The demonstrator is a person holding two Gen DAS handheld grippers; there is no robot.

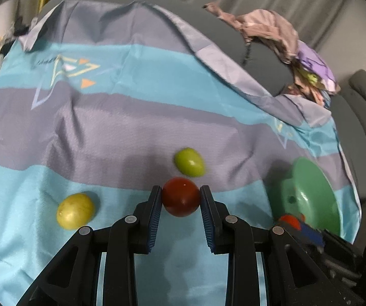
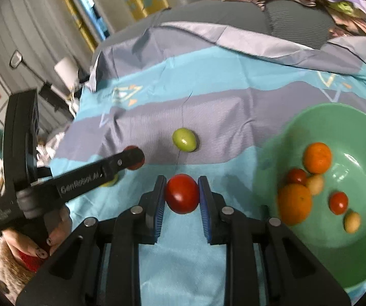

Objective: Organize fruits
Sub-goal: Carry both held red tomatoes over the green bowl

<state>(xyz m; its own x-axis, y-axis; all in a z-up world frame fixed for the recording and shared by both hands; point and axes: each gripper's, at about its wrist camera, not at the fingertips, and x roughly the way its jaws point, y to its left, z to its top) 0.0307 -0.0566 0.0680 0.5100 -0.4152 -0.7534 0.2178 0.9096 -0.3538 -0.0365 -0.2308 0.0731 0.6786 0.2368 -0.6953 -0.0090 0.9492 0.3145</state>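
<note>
Left gripper [image 2: 134, 158] arm: blurred lettering, probably "GenRobot.AI".

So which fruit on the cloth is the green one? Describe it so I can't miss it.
Start at the green bowl on the striped cloth. Left of it, on a grey stripe, lies the green fruit, free and apart from both grippers. It is the only green fruit; the yellow fruit is paler and nearer, and each tomato is red and gripped.

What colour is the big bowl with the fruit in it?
The bowl is green; the right wrist view shows it best.
</note>
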